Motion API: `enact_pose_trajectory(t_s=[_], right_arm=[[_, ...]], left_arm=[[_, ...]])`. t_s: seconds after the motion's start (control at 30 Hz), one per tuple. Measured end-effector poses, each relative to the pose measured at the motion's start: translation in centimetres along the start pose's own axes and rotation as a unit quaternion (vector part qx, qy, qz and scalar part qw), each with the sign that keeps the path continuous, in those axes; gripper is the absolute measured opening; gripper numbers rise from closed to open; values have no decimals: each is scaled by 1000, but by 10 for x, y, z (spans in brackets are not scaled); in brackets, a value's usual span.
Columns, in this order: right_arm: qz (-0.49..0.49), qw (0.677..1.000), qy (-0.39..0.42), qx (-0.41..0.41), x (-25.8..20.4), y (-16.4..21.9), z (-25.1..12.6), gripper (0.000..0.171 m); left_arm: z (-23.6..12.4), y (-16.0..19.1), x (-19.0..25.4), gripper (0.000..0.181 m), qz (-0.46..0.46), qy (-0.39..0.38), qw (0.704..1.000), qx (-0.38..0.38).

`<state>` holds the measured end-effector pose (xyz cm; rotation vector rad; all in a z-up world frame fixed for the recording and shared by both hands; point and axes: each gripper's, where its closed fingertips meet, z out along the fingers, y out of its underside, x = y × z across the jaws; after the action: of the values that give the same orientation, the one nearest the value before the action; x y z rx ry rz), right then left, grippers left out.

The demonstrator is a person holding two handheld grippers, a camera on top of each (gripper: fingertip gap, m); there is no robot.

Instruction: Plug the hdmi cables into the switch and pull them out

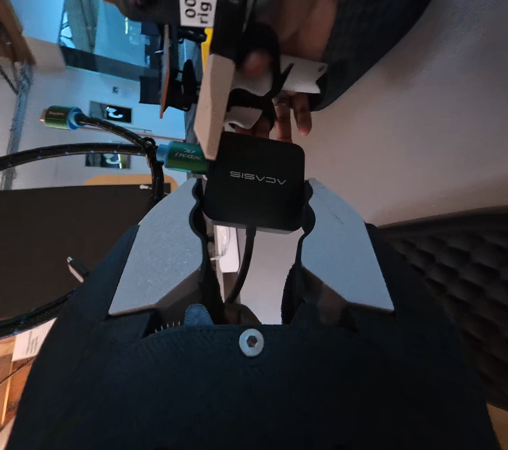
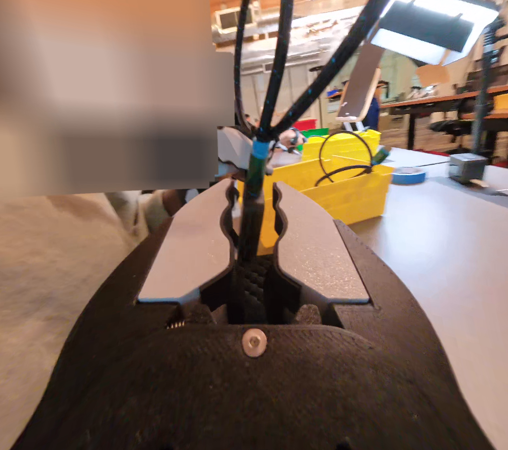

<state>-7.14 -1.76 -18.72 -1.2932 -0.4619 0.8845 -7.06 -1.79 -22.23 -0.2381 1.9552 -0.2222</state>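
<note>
My left gripper (image 1: 254, 186) is shut on the black switch box (image 1: 255, 181), one finger on each side edge. A green HDMI plug (image 1: 184, 159) with a blue collar sits in the switch's left side, and its black braided cable (image 1: 68, 149) runs off left. My right gripper (image 2: 253, 186) is narrowly open and straddles the switch edge-on (image 2: 250, 222), just short of the same plug (image 2: 254, 175), with gaps on both sides. In the left wrist view one of its fingers (image 1: 211, 106) overlaps the plug's end. A second green plug (image 1: 57, 117) hangs free; it also shows in the right wrist view (image 2: 380, 155).
The switch's own thin black lead (image 1: 244, 266) drops toward my left gripper's base. A yellow bin (image 2: 343, 189) with a coiled cable stands on the white table (image 2: 439, 244). A blue tape roll (image 2: 408, 175) and a grey block (image 2: 467, 167) lie beyond it. A person's hand (image 1: 297, 24) holds the right gripper.
</note>
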Motion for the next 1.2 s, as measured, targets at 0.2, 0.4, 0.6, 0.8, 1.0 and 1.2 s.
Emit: enact_pose_trajectory(t_s=[0.2,0.4,0.6,0.8,1.0,1.2], right_arm=[[14,999,36,12,13,3,-6,14],[50,983,81,156,38,-35,-42,14],[70,963,55,254,34,-55,-48,14],[79,973,46,214,30,-41,-33,14],[100,974,26,204,33,-45,-40,12],[120,975,15,184,33,-38,-36,11]], left_arm=[[9,9,-4,71,-47,0,999,-11],[-23,19,-71,71,-351,-195,907,130],[30,-8,-40,76,-714,-4,617,331],[36,-24,-51,14,-704,2,579,412],[34,-21,-45,13,-703,7,578,415],[35,-19,-43,16,-700,12,585,410]])
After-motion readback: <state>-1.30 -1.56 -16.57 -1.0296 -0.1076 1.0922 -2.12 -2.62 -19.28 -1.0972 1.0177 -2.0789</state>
